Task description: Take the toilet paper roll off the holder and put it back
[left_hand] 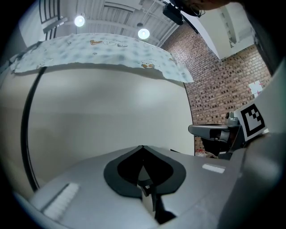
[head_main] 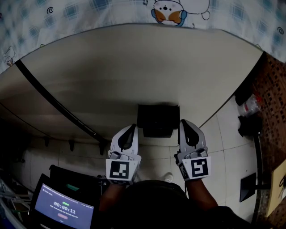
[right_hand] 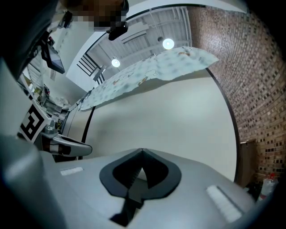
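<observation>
A black box-shaped holder (head_main: 157, 119) is fixed to the pale wall (head_main: 134, 67), straight ahead of both grippers. No toilet paper roll shows in any view. My left gripper (head_main: 132, 127) is raised just left of the holder, its jaws together and nothing between them; in the left gripper view its tips (left_hand: 143, 146) meet in front of the bare wall. My right gripper (head_main: 183, 121) is just right of the holder, also shut and empty, its tips (right_hand: 143, 150) meeting. Each gripper view catches the other gripper from the side: the right gripper (left_hand: 214, 130) and the left gripper (right_hand: 67, 145).
A black rail (head_main: 53, 103) runs diagonally across the wall at the left. Patterned cloth (head_main: 134, 11) hangs over the wall's top. A brick wall (head_main: 272, 89) and a clear bottle (head_main: 250, 105) stand at the right. A screen with a timer (head_main: 65, 208) sits at lower left above the tiled floor.
</observation>
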`<control>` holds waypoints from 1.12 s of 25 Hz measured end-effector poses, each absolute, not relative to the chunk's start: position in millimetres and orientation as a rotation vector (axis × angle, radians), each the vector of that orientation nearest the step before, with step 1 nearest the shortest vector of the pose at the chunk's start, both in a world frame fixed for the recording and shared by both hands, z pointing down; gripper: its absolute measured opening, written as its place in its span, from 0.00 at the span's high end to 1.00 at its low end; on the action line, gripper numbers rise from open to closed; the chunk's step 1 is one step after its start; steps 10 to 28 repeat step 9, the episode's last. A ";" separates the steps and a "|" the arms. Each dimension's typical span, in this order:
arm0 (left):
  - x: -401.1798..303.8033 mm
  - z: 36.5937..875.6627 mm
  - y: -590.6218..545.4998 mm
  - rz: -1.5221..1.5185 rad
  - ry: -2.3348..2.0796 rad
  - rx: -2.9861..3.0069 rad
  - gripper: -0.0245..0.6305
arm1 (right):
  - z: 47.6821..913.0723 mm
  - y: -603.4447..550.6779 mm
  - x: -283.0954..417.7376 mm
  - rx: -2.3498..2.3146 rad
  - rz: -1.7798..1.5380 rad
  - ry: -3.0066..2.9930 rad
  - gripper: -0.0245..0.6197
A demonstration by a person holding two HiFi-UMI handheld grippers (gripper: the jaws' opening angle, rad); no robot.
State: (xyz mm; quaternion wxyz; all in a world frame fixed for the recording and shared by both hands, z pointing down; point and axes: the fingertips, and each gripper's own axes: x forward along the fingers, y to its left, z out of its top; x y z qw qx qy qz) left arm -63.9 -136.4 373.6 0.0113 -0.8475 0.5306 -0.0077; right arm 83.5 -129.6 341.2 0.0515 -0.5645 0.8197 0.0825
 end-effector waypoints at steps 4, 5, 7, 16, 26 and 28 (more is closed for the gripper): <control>-62.0 374.0 -134.7 -0.032 1.645 -2.659 0.93 | 338.8 -127.5 78.2 -1.716 0.274 2.501 0.96; -61.9 373.8 -134.3 -0.032 1.643 -2.662 0.93 | 337.1 -126.6 77.7 -1.717 0.280 2.497 0.96; -61.1 374.2 -134.2 -0.032 1.644 -2.666 0.93 | 334.8 -125.3 77.8 -1.720 0.303 2.487 0.96; -60.0 375.1 -134.6 -0.030 1.647 -2.666 0.93 | 333.8 -124.7 78.5 -1.724 0.330 2.480 0.96; -60.0 375.1 -134.6 -0.030 1.647 -2.666 0.93 | 333.8 -124.7 78.5 -1.724 0.330 2.480 0.96; -60.0 375.1 -134.6 -0.030 1.647 -2.666 0.93 | 333.8 -124.7 78.5 -1.724 0.330 2.480 0.96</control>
